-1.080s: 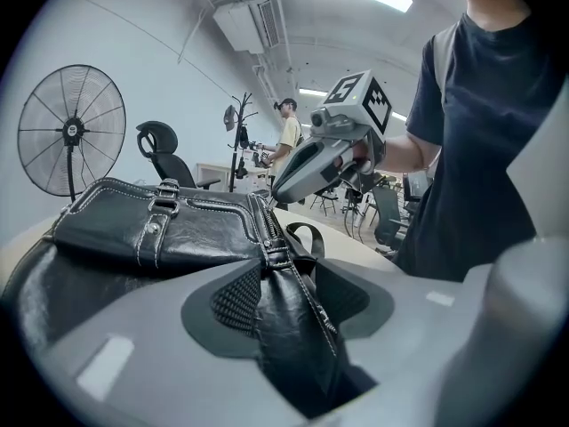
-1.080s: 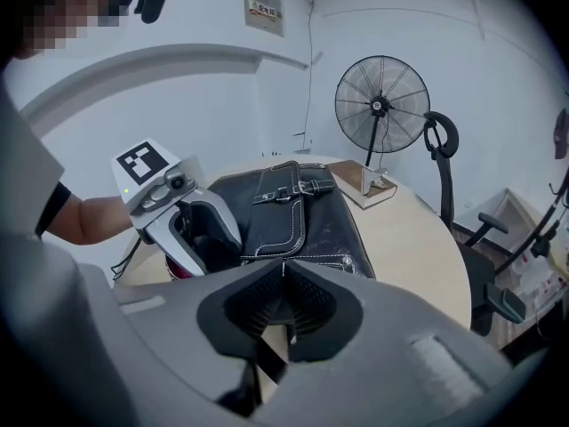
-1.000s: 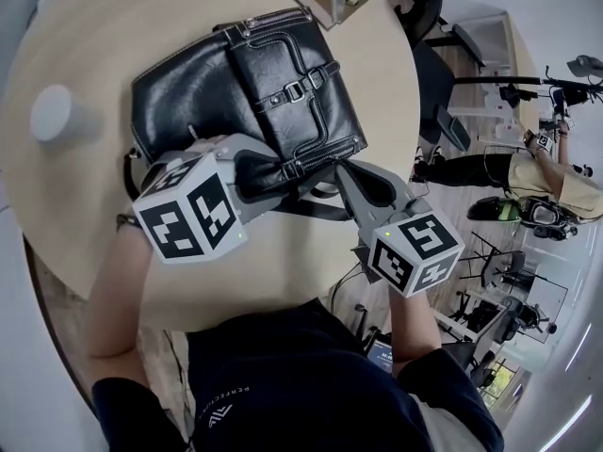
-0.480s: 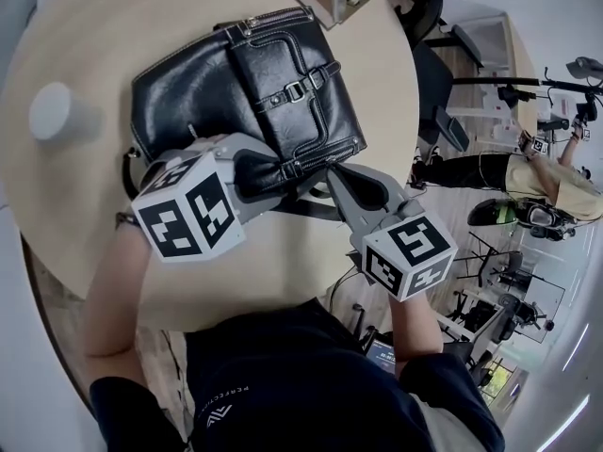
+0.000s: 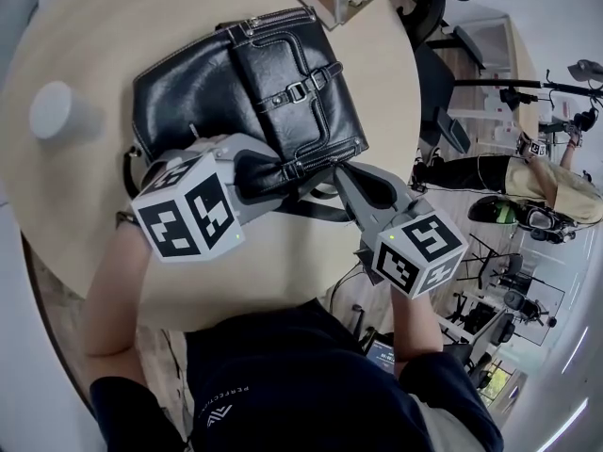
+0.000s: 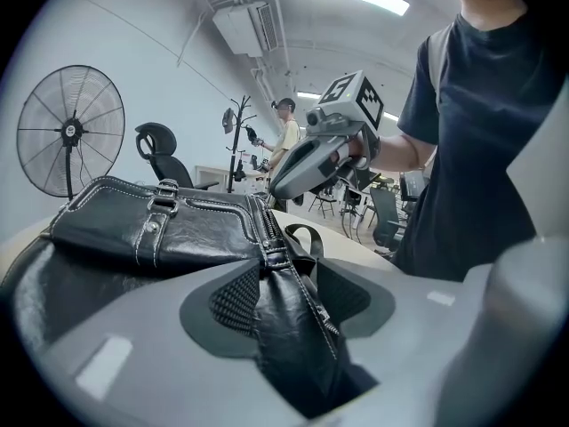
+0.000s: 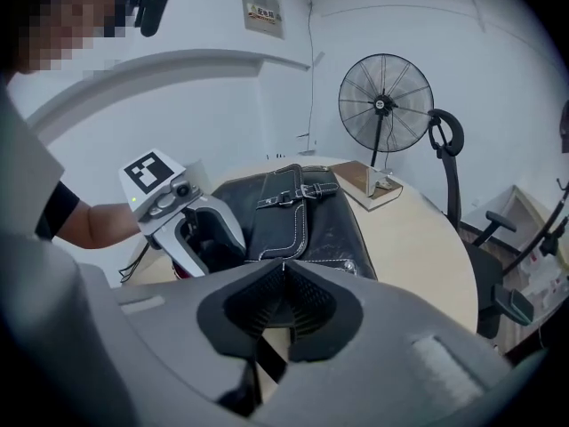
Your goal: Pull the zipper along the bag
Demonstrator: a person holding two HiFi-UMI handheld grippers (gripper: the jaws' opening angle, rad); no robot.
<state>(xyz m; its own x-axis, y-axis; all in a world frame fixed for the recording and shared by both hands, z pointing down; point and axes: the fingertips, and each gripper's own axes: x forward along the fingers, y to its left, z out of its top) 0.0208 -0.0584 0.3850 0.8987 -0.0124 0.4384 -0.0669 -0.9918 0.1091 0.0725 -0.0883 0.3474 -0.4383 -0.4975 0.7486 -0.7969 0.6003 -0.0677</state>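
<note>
L tool point(image 6: 277, 314) clamped on bag point(image 5: 247, 72) near edge; R tool point(image 7: 283, 267) pinched shut at bag corner, zip pull not visible. Vs earlier: bag unmoved, R tool barely shifted.

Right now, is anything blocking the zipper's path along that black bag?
Nothing loose lies on it. The right gripper sits at the zipper on the bag, jaws together. From there the teeth run bare to the left gripper, which clamps the bag's end and closes over the zipper there.
</note>
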